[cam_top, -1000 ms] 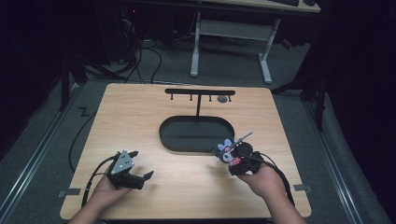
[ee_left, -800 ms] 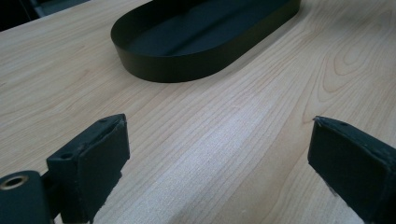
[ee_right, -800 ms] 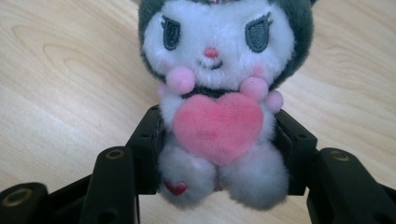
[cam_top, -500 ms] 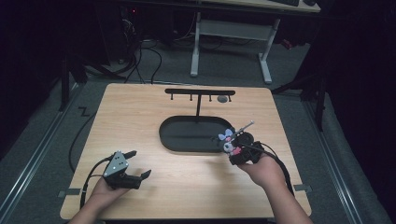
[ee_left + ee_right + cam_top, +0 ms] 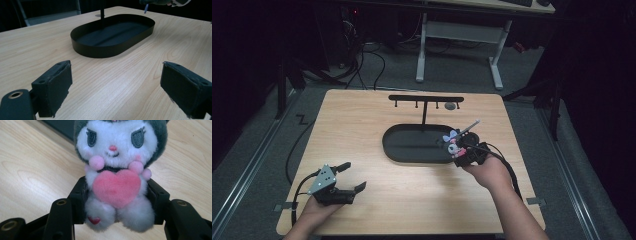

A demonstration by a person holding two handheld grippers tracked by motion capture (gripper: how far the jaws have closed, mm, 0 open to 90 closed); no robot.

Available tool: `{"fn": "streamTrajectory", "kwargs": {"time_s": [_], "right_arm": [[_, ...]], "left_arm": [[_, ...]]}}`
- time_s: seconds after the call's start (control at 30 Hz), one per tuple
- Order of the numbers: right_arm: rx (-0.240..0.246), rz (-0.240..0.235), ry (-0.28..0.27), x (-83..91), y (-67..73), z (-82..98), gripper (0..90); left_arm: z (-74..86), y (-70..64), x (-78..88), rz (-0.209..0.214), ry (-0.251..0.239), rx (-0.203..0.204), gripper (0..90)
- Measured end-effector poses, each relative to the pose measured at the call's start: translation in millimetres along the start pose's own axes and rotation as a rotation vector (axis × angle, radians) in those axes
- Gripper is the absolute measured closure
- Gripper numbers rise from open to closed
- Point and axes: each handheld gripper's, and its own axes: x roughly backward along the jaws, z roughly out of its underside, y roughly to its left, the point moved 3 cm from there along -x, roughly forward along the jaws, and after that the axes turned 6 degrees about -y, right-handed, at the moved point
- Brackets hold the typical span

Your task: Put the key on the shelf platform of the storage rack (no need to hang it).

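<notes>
My right gripper [image 5: 456, 148] is shut on a small plush toy [image 5: 117, 170], white-faced under a dark grey hood and hugging a pink heart; its two jaws squeeze the body from both sides. In the high view the plush toy [image 5: 452, 141] hangs above the right rim of the black oval tray [image 5: 412, 152], a thin light strap sticking up from it. My left gripper [image 5: 348, 177] rests near the table's front left, open and holding nothing. Between its fingers [image 5: 53, 87] the left gripper view looks across bare wood to the tray [image 5: 100, 51].
A black T-shaped stand [image 5: 425, 99] with several small hooks rises from the tray's far side, a small round grey object [image 5: 450, 106] hanging at its right end. The wooden table [image 5: 362, 130] carries nothing else. Desk legs and cables lie on the floor beyond.
My right gripper has carried the plush toy forward and a little left, to the tray's right rim. My left gripper stayed near the front left corner, shifting slightly.
</notes>
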Motion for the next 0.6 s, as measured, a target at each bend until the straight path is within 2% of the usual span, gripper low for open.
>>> {"fn": "streamTrajectory", "kwargs": {"time_s": [0.2,0.23,0.27,0.3,0.33,0.43,0.47,0.6], "right_arm": [[-0.006,-0.002,0.008,-10.3,-1.8,-12.0,46.3],[-0.013,-0.005,0.010,-12.6,-2.0,-13.8,46.3],[-0.015,-0.006,0.016,-17.0,-2.2,-17.8,46.3],[-0.020,-0.007,0.013,-18.7,-1.9,-19.4,46.3],[-0.021,-0.007,0.014,-20.9,-1.5,-22.0,46.3],[-0.016,-0.007,0.015,-24.0,-0.5,-26.1,46.3],[-0.022,-0.010,0.012,-26.9,-0.1,-29.9,46.3],[-0.027,-0.019,0.013,-33.0,1.0,-35.2,46.2]], "left_arm": [[2.6,1.3,0.2,0.002,0.045,0.002,11.8],[2.9,0.5,-0.4,0.002,0.053,-0.012,12.0],[3.4,-2.1,-2.0,-0.025,0.065,-0.048,14.3],[3.4,-2.1,-2.0,-0.025,0.065,-0.048,16.5],[4.4,-5.1,-4.3,-0.040,0.091,-0.085,14.7],[6.0,-7.2,-5.9,-0.028,0.105,-0.107,15.1],[6.3,-8.6,-7.3,-0.041,0.111,-0.120,15.4],[6.4,-9.0,-7.5,-0.064,0.092,-0.119,15.5]]}}
